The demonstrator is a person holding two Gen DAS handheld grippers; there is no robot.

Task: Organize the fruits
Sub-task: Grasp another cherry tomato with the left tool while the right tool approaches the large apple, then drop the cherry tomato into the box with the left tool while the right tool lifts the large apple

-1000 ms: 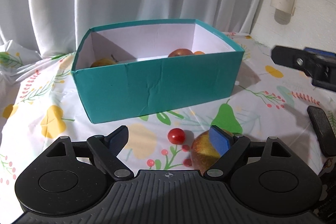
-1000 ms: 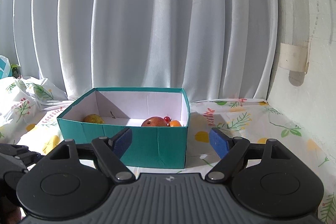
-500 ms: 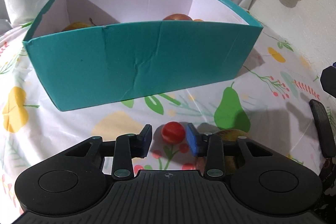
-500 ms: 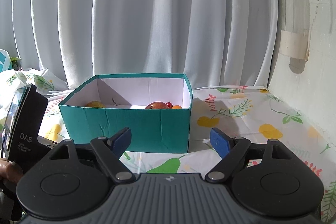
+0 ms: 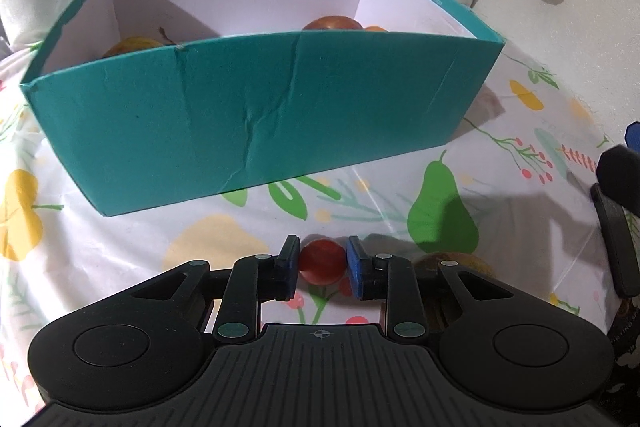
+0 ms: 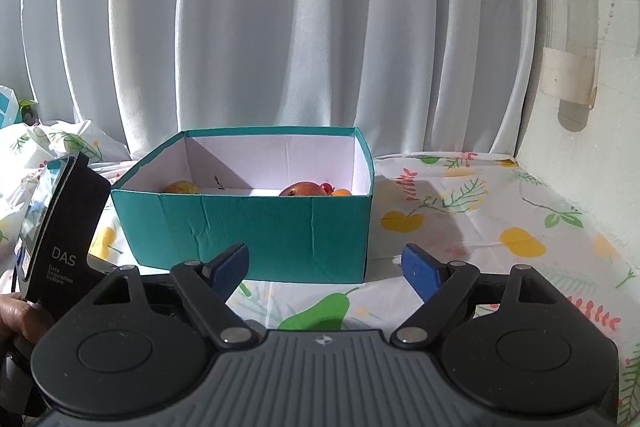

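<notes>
On the bench before the box (image 5: 248, 123), the left gripper's (image 5: 322, 265) jaws are closing around a tomato (image 5: 321, 263) to lift it in, while the right gripper (image 6: 324, 269) waits with jaws open and empty.

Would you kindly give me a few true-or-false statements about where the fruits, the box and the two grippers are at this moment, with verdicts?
1. The left gripper has a small red fruit between its closing jaws. True.
2. The teal box is empty. False: it holds several fruits, including a red apple.
3. The right gripper grips a fruit. False: its jaws are open with nothing between them.
4. The red fruit sits on the patterned tablecloth, in front of the box. True.
</notes>
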